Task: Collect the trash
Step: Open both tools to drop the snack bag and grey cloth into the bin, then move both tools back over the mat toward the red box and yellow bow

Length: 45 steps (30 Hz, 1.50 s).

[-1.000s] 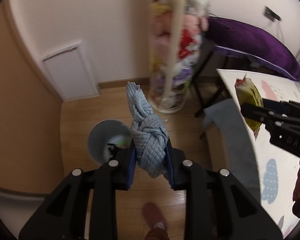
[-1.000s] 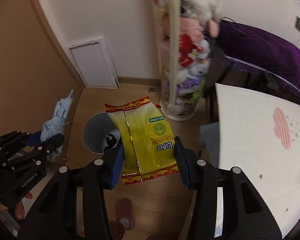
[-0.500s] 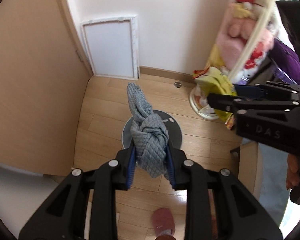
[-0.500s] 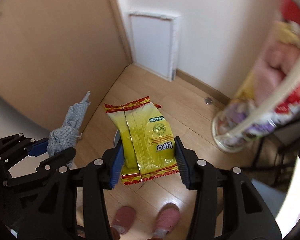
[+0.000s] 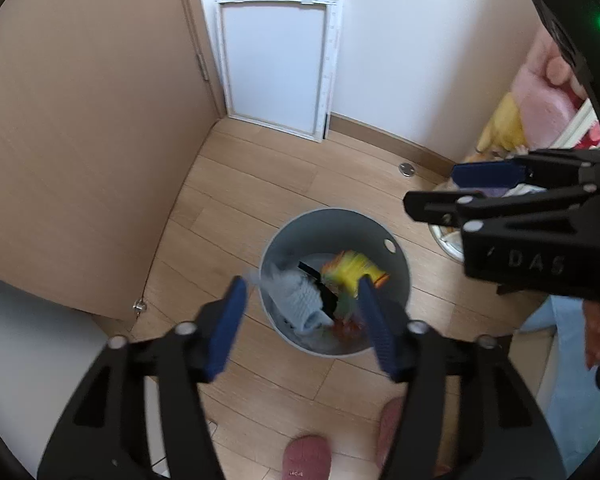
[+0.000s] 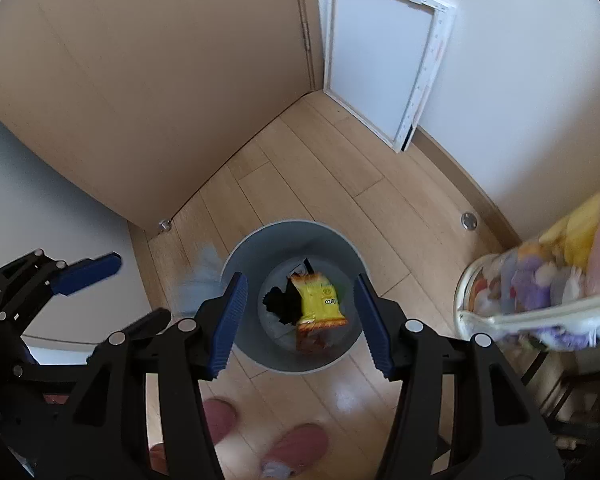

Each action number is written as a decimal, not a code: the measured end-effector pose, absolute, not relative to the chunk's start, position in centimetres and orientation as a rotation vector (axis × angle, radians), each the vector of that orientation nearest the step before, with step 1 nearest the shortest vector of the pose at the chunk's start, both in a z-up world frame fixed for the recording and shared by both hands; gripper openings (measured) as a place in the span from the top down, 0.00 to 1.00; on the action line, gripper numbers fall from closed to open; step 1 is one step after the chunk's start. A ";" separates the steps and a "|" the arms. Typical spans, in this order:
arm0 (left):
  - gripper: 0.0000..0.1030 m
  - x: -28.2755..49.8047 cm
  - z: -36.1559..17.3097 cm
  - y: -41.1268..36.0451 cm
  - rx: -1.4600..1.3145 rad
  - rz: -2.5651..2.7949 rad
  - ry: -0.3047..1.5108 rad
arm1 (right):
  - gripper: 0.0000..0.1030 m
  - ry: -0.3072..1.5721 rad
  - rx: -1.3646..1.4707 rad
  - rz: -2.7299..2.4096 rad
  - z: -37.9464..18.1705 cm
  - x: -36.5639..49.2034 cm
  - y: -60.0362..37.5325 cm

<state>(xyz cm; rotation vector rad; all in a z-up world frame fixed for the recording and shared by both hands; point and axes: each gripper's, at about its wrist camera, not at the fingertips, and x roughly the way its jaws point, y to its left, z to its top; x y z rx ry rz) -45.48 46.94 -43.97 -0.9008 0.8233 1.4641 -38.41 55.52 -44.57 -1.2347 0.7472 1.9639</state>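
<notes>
Both claws, left claw [image 5: 300, 326] and right claw [image 6: 298, 320], are opening empty; keeping them centred above the bin [image 6: 260, 354] is letting the cloth [image 5: 300, 300] and yellow wrapper [image 6: 318, 300] fall inside.

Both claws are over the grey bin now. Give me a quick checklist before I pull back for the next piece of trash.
1. Left claw free of the blue cloth: ok, jaws opening, nothing between them.
2. Right claw free of the yellow wrapper: ok, jaws opening, pads clear.
3. Wrapper inside the grey bin: ok, seen below the rim.
4. Cloth fully inside the bin: cannot tell; it is blurred, and in the right wrist view it shows at the rim.
5. Bin upright: ok.
6. The person's slippers clear of the bin: ok.
</notes>
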 end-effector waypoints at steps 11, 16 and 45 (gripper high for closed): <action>0.32 -45.2 -42.4 46.4 -0.868 1.460 0.854 | 0.45 0.771 -1.222 1.932 -43.0 -36.6 55.1; 0.28 -44.6 -40.7 46.1 -0.831 1.423 0.874 | 0.41 0.793 -1.175 1.877 -41.4 -35.1 53.6; 0.22 -22.6 -28.2 38.0 -0.293 0.737 0.907 | 0.33 0.950 -0.482 0.951 -27.7 -8.1 27.5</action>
